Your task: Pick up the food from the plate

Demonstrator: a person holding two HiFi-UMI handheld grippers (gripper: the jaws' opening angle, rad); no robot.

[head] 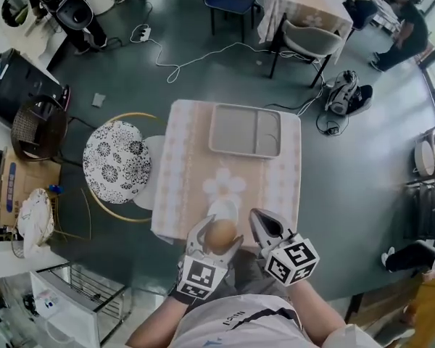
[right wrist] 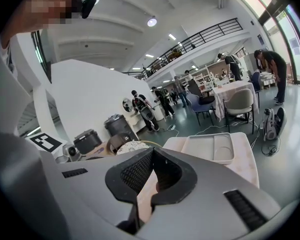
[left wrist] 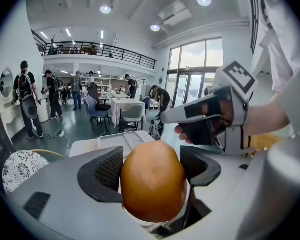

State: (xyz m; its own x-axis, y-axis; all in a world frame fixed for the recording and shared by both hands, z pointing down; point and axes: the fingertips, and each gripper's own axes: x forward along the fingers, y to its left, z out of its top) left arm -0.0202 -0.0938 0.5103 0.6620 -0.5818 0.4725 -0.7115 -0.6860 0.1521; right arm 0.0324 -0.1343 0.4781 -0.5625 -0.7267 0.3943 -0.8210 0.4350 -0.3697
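over the plate (head: 224, 206), left gripper (head: 219, 232) grips the brown food (left wrist: 152, 181) between its jaws, right gripper (head: 262, 223) closed empty.

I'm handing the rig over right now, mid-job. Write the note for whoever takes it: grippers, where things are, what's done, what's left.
Left gripper: shut on the round brown food, held over the small white plate at the table's near edge.
Right gripper: shut, empty, just beside the left one.
Grey tray: far end of the table, both compartments empty.
Done: food gripped; it looks raised off the plate, though I cannot rule out contact.
Left: lift it well clear of the plate.
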